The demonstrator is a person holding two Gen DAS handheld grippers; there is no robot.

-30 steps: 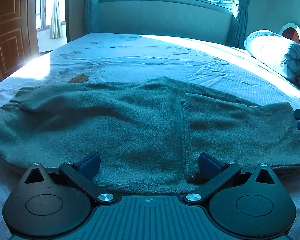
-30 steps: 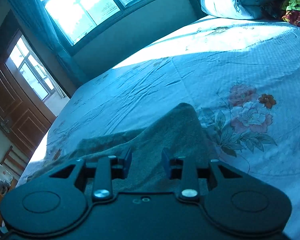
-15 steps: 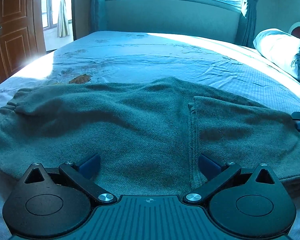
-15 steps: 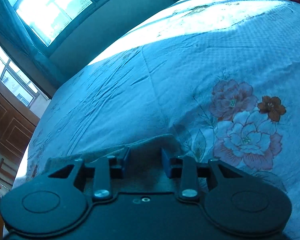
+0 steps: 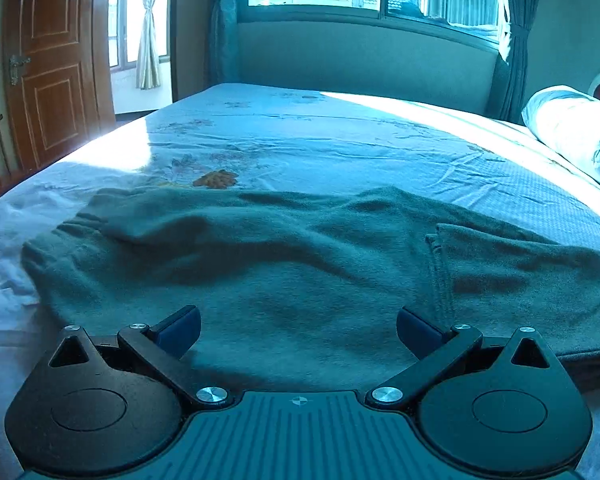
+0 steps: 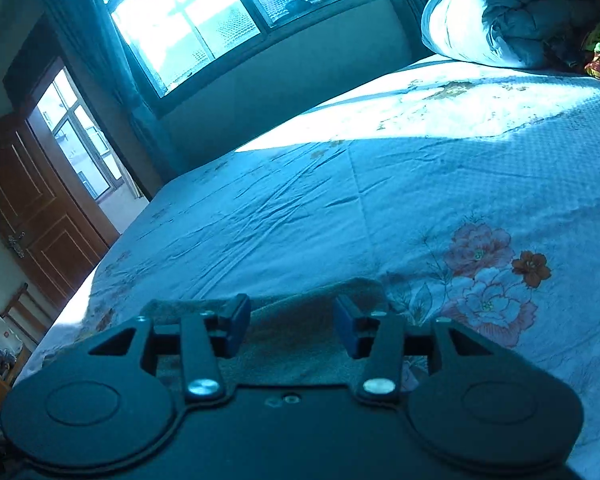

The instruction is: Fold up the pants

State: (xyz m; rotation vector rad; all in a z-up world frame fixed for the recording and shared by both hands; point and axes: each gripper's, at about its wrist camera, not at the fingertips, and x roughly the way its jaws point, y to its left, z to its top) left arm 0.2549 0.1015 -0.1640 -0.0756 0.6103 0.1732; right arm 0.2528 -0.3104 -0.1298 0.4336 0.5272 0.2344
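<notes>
While the left gripper (image 5: 298, 326) gapes over spread pants (image 5: 284, 264), the right gripper (image 6: 292, 322), half-open, perhaps straddles their edge.

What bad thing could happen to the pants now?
The pants are only partly folded, with one flap lying over the right side and wrinkles in the middle. If the wide-open left tongs grab there, they might pinch just one layer and pull the flap loose. The right tongs are open at the cloth's edge, so that end could slip or bunch.
</notes>
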